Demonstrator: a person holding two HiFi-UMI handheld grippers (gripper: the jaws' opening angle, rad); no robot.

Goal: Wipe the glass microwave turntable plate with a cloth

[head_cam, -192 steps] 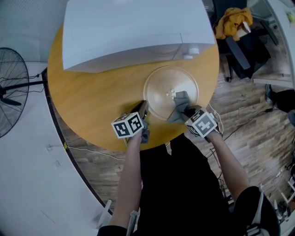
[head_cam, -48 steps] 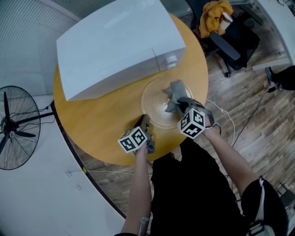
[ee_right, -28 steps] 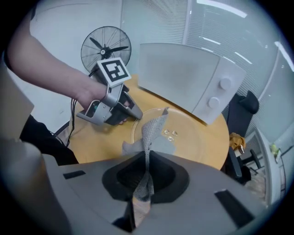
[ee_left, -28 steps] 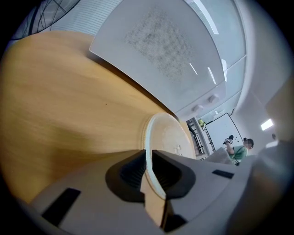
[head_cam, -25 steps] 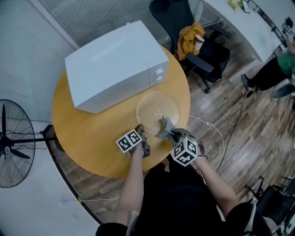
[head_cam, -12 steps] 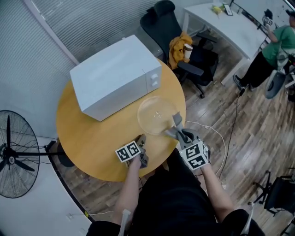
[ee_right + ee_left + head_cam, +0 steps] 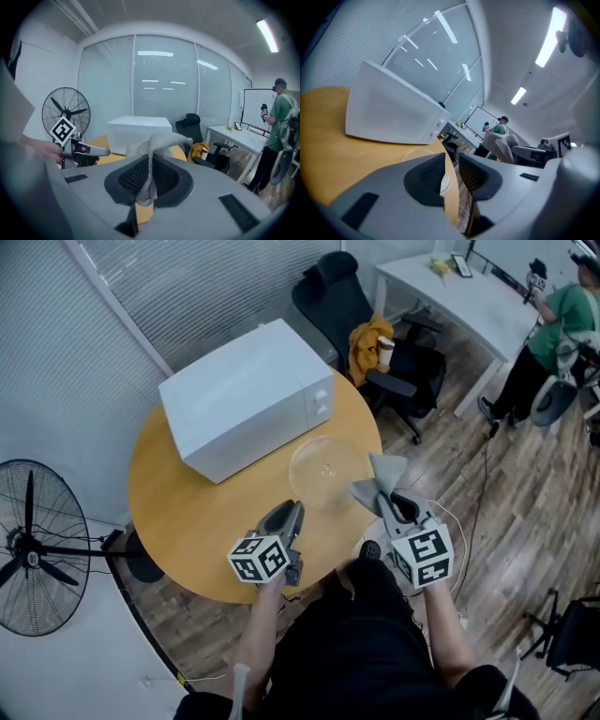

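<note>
Since the right gripper holds the grey cloth pinched fast and lifted off the glass, wiping looks paused or done. The glass turntable plate lies bare on the round table, just in front of the microwave. The left gripper, further from the microwave than the plate, has narrowly parted jaws and carries nothing. The microwave's door seems shut, so its inside is unseen.

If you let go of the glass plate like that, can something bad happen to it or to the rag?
Maybe, in two ways.
1. The glass plate lies close to the edge of the table. The left gripper is off it and empty, so a bump could slide it off.
2. The cloth hangs from the right gripper by one pinched fold and might slip out.
</note>
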